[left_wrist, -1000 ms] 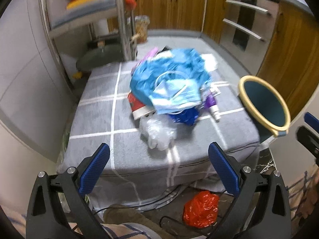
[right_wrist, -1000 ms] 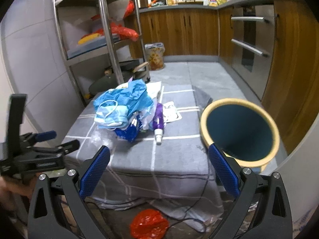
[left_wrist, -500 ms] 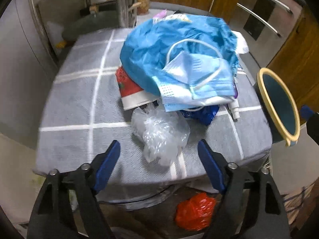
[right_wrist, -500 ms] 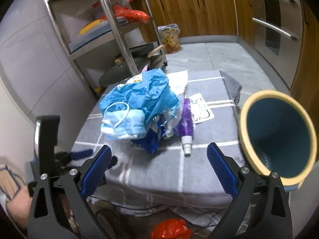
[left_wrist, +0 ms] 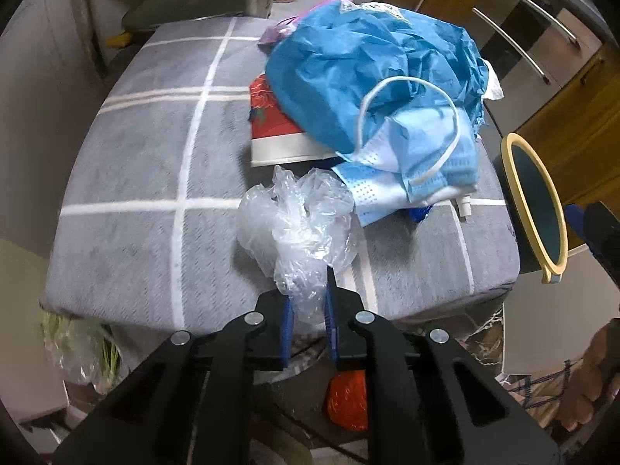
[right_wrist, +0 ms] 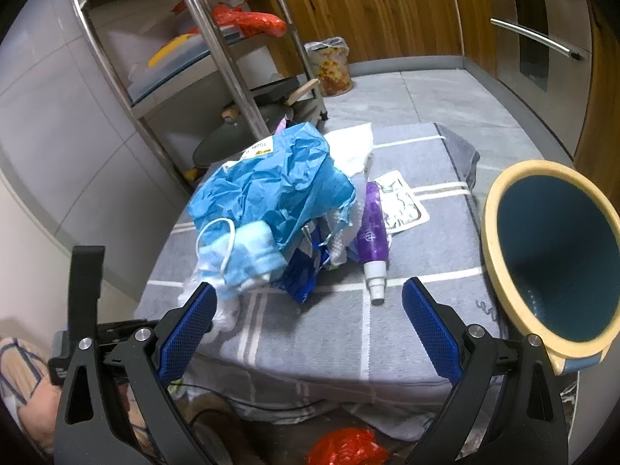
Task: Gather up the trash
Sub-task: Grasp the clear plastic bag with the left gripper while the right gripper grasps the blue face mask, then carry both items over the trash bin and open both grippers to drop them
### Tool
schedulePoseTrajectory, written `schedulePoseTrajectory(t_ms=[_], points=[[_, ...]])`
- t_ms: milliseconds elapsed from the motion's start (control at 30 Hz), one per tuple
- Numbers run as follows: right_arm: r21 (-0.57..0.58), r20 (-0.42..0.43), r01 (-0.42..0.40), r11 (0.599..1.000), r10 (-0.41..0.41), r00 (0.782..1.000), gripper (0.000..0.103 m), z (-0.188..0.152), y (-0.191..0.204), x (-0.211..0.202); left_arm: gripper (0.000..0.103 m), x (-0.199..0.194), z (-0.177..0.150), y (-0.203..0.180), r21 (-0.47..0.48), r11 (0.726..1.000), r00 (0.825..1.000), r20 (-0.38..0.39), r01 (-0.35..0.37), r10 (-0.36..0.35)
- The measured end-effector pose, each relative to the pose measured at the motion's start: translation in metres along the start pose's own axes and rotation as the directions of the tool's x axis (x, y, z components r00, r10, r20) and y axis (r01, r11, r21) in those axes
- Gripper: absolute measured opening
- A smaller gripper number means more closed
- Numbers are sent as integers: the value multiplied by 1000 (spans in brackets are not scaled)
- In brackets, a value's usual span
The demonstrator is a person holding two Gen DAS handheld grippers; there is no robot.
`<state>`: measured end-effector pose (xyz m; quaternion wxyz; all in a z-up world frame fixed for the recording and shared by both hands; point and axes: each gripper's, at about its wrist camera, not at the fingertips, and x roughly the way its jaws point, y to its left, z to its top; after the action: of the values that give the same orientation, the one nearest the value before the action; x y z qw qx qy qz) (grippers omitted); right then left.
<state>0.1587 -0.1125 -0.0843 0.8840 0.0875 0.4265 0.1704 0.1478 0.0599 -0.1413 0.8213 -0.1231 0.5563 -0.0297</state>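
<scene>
My left gripper (left_wrist: 308, 302) is shut on a crumpled clear plastic bag (left_wrist: 298, 224) at the near edge of the grey checked table (left_wrist: 155, 162). Behind the bag lies a trash pile: blue crumpled paper (left_wrist: 364, 62), a light blue face mask (left_wrist: 418, 147) and a red and white wrapper (left_wrist: 271, 128). In the right wrist view my right gripper (right_wrist: 306, 314) is open and empty above the table's front edge, facing the same blue paper (right_wrist: 279, 186), the mask (right_wrist: 248, 255), a purple bottle (right_wrist: 372, 232) and a blister pack (right_wrist: 399, 205). A teal bin with a cream rim (right_wrist: 554, 255) stands at the table's right.
The bin also shows in the left wrist view (left_wrist: 534, 201). A red plastic bag (right_wrist: 345, 447) lies on the floor under the table. A steel shelf rack (right_wrist: 217, 46) stands behind the table at the left. Wooden cabinets (right_wrist: 387, 7) line the back and right.
My left gripper has moved forward and down to the clear plastic bag and shut on it. My right gripper has moved closer to the table and stays open.
</scene>
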Motion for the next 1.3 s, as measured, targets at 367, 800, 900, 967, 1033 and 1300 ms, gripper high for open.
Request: schedulePoseTrajectory(t_ms=[367, 800, 900, 967, 1033, 1300], points=[[-218, -142, 19, 976, -51, 989, 85, -32, 24, 66, 13, -1, -3, 10, -31, 1000, 1000, 1, 0, 0], [-274, -247, -50, 960, -20, 969, 27, -53, 28, 100, 13, -12, -3, 20, -74, 997, 999, 44, 4, -1], [-267, -256, -70, 961, 0, 967, 12, -53, 29, 101, 13, -18, -3, 21, -79, 997, 998, 61, -1, 6], [-239, -255, -86, 967, 23, 967, 10, -52, 26, 98, 13, -22, -3, 21, -79, 997, 997, 75, -5, 11], [-222, -239, -89, 971, 34, 970, 10, -49, 23, 92, 13, -28, -4, 21, -81, 997, 996, 91, -2, 9], [-162, -121, -66, 985, 46, 992, 10, -24, 5, 41, 13, -54, -10, 1, -16, 1000, 988, 153, -3, 6]])
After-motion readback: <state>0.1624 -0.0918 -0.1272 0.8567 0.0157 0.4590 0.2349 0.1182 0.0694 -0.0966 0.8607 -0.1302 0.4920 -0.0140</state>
